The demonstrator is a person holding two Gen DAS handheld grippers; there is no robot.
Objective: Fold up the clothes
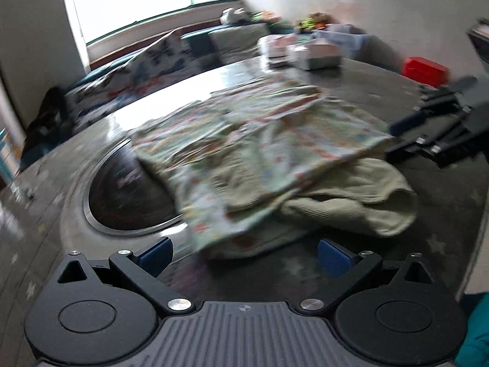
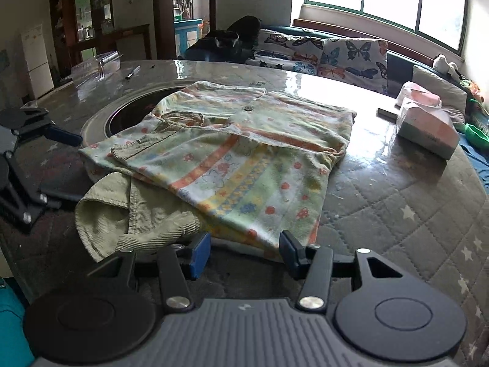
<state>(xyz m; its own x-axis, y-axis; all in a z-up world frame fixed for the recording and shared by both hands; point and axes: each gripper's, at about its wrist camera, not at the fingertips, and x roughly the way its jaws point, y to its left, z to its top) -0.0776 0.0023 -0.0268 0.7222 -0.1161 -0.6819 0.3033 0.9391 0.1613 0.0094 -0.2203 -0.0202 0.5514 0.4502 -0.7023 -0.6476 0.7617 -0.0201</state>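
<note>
Plainly both grippers agape, empty.
</note>
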